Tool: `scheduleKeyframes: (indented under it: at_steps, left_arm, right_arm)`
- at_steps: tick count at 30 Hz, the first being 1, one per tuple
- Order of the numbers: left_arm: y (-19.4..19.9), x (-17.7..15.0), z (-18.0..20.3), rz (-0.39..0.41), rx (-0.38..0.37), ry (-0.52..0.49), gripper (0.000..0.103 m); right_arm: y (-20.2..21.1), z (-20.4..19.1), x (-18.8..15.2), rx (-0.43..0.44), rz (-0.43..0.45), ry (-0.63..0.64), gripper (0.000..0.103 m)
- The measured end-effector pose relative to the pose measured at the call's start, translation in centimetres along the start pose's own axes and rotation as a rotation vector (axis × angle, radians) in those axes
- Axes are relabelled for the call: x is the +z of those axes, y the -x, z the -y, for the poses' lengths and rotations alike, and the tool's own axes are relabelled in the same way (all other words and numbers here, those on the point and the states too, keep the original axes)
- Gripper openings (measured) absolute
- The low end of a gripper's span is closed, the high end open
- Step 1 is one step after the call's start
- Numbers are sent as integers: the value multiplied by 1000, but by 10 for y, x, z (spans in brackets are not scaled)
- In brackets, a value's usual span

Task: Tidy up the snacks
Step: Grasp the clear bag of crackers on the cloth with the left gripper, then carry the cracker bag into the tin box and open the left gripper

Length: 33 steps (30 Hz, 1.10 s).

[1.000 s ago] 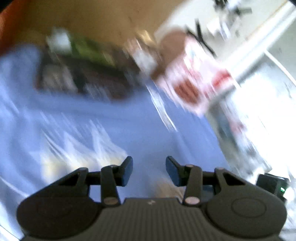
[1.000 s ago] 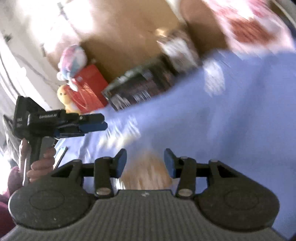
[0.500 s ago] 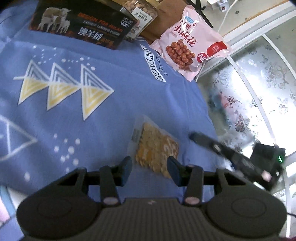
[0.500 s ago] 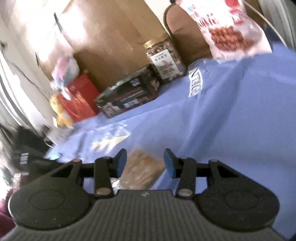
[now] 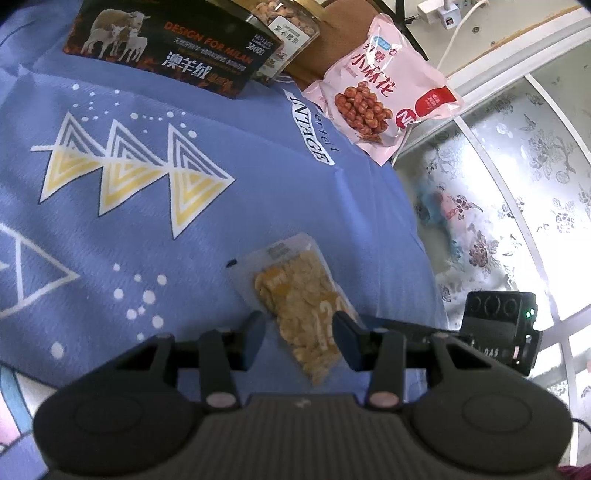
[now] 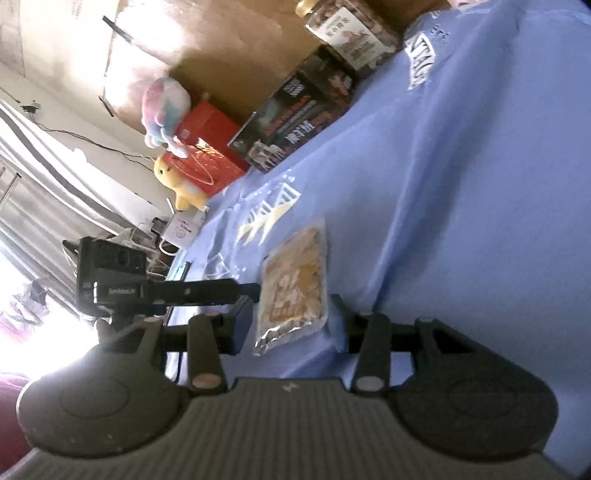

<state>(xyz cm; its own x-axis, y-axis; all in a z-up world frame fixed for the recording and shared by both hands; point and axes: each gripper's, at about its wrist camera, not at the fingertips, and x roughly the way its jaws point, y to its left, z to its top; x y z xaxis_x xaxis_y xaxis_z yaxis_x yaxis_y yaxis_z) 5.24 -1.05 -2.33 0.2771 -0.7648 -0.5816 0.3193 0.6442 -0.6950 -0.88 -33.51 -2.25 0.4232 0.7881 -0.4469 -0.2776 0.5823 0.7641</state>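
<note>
A clear packet of yellow chips (image 5: 299, 306) lies flat on the blue bedsheet (image 5: 147, 229); it also shows in the right wrist view (image 6: 295, 280). My left gripper (image 5: 298, 341) is open, its jaws either side of the packet's near end. My right gripper (image 6: 291, 321) is open too, astride the packet's other end, coming from the opposite side. A pink bag of fried twists (image 5: 384, 88), a jar of nuts (image 5: 288, 22) and a dark box with sheep on it (image 5: 173, 48) stand at the far edge of the sheet.
A brown cardboard box (image 6: 207, 48) stands behind the snacks. A red box (image 6: 207, 147), a pastel plush toy (image 6: 166, 107) and a yellow plush toy (image 6: 177, 181) sit beyond the sheet's left end. A frosted flowered glass door (image 5: 517, 192) is to the right.
Both grippers have come down and closed in on the chip packet from opposite sides. Each gripper now shows in the other's view. Jaws have stayed open.
</note>
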Motion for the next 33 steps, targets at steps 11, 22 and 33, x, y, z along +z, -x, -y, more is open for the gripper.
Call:
scheduleKeyframes:
  at_steps: [11,22,33]
  left_arm:
    - [50,5,-41,120,-39,154,53]
    - [80,33,-32,230,-139,131,53]
    - [74,170,-13,306,36,25,37]
  right_arm:
    - [-72,-37,14,86,-44,-9,13]
    - [-89,-34,66,328,40,-237,13]
    - [-137,-55,185,242,150,-215,15]
